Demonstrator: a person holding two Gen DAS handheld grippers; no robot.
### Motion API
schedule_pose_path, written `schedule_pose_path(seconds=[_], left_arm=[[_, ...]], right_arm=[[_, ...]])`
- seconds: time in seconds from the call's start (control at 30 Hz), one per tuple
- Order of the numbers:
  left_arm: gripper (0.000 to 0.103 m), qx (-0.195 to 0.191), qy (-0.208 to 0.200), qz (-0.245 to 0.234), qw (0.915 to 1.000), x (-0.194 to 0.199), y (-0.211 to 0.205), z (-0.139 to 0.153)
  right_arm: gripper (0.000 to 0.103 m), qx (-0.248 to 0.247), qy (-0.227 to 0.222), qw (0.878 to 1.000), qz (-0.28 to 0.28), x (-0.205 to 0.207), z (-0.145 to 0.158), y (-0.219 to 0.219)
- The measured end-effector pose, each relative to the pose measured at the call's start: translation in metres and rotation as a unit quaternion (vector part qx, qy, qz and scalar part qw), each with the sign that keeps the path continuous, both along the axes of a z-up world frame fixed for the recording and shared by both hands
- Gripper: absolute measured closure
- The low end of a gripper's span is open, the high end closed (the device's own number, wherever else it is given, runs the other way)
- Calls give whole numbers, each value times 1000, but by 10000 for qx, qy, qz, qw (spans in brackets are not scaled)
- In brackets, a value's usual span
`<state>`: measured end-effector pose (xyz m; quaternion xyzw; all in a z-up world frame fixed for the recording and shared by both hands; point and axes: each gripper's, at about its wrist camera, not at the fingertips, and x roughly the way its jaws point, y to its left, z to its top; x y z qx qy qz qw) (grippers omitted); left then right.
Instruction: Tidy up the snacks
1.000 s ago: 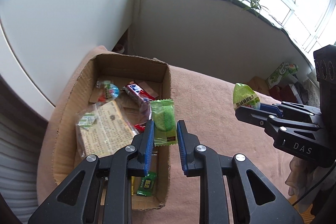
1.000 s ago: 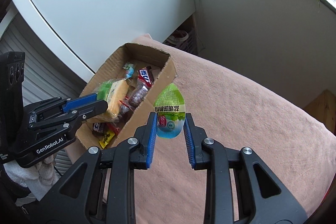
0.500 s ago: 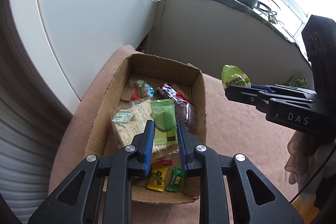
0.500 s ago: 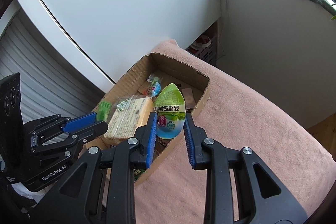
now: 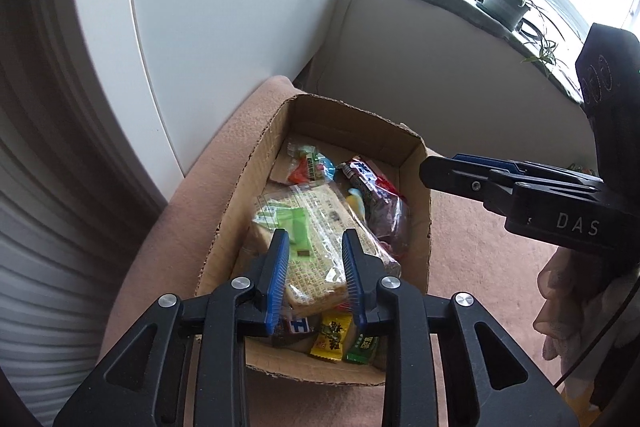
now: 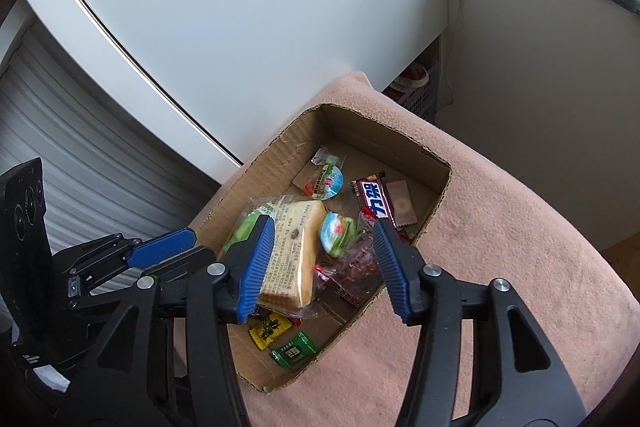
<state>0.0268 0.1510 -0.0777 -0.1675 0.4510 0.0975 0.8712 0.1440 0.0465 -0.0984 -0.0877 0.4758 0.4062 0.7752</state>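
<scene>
I saw the cardboard box [image 6: 434,195] on the pink-draped counter [image 6: 500,267], holding a cracker pack [image 6: 294,247], chocolate bar [image 6: 376,201] and green jelly cup [image 6: 336,229] at 12 o'clock from my right gripper [image 6: 324,263]. Both it and the left gripper [image 5: 316,277] hung spread, empty.

The left gripper [image 5: 315,277] points forward and down, its blue-padded jaws parted with nothing between them. The right gripper [image 6: 325,263] hangs just to its right, angled the same way, jaws spread wide and empty.
</scene>
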Motion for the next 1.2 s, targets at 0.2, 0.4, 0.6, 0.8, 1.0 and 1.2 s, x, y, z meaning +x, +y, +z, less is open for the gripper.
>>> schedule_pose_path(seconds=[0.2,0.4,0.6,0.8,1.0,1.2], left_arm=[[72,25,-51,15,10000,-3,-2,5],[58,99,-141,81,9998,-13,-6,15],[50,255,-250,106,9993,-27,-15,29],[35,479,-266,216,9983,-44,-26,37],[26,671,-262,285,9970,-62,-37,42],[25,705,-231,365,9966,-78,-46,42]], right_arm=[[48,32,-55,10000,-67,-5,8,-11],[37,70,-253,9996,-141,-19,21,-29],[25,73,-440,9988,-203,-39,34,-43],[22,63,-557,9979,-312,-60,39,-60],[17,-58,-712,9961,-521,-80,39,-82],[16,-57,-657,9942,-846,-92,32,-105]])
